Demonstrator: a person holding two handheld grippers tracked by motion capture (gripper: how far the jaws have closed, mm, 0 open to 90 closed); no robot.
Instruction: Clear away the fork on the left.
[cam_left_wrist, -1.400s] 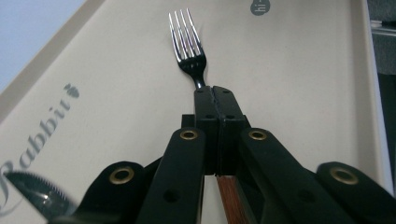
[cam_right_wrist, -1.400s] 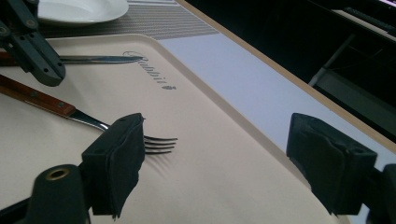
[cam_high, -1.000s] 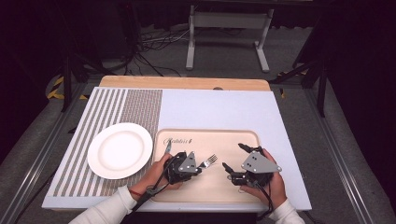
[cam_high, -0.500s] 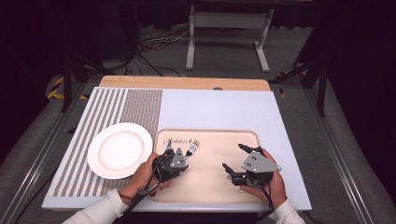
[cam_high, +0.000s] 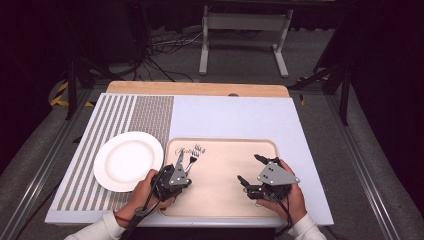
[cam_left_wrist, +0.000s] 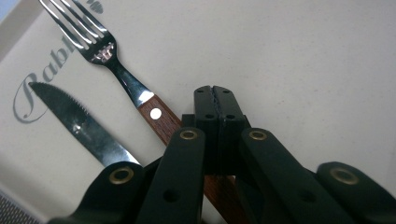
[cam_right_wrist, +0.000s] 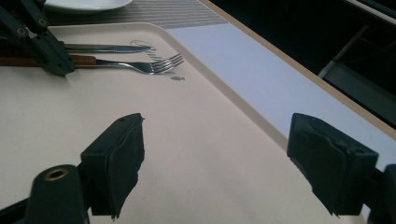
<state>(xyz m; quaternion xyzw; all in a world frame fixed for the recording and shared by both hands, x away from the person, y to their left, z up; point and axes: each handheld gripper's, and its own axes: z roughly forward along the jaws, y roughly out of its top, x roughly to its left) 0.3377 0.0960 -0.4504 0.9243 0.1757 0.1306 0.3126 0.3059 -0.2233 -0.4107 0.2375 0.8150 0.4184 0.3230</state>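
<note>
On the beige tray (cam_high: 235, 200) near the front of the desk (cam_high: 235, 115), the left gripper (cam_left_wrist: 218, 105) has its fingers pressed together over the wooden handle of the fork (cam_left_wrist: 100, 44), which lies flat beside the knife (cam_left_wrist: 77, 121) at the tray's left end, tines pointing away from the person; whether the handle is actually pinched or merely passes beneath the fingers I cannot tell. The low grip on the handle's rear part suggests the fork is being slid or aligned next to the knife. The right gripper (cam_right_wrist: 229, 163) hovers over the bare right half of the tray with its fingers spread wide and holding nothing, seemingly kept clear, while the white plate (cam_high: 128, 160) sits on the striped mat (cam_high: 115, 112) just left of the tray.
</note>
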